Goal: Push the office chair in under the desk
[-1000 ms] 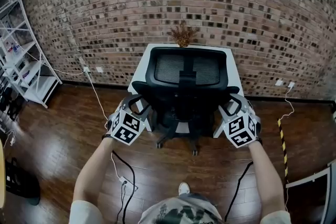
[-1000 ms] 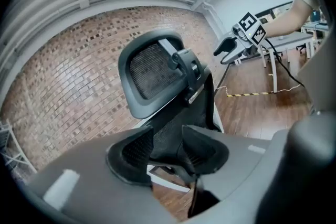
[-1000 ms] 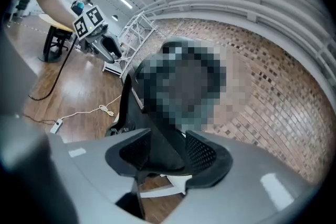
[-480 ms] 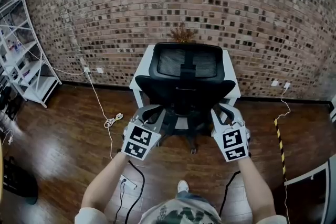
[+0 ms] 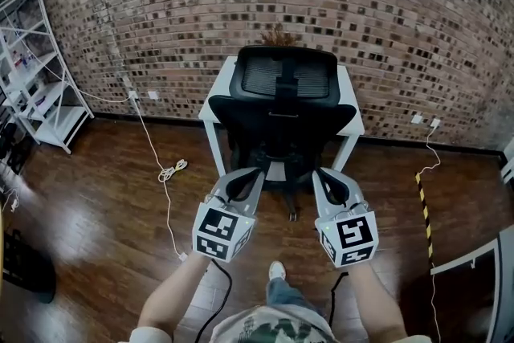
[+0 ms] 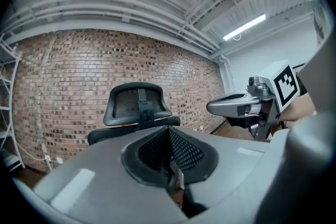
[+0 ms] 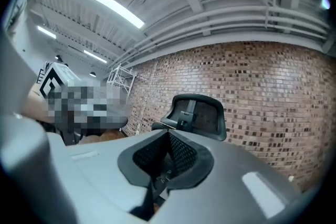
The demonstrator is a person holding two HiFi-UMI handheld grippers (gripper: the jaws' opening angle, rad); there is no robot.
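The black mesh-backed office chair stands against the white desk by the brick wall, its seat in under the desktop. My left gripper and right gripper hang side by side in front of the chair's base, apart from it. Both have just closed and are shut with nothing between the jaws. In the left gripper view the shut left gripper points at the chair, with the right gripper beside it. The right gripper view shows its shut gripper and the chair ahead.
A white shelf rack stands at the left wall. A white cable lies coiled on the wooden floor left of the desk. Yellow-black tape runs along the floor at the right. A dried plant sits on the desk.
Both grippers have drawn back from the chair's sides toward me and come closer together. Their jaws have gone from open to shut.
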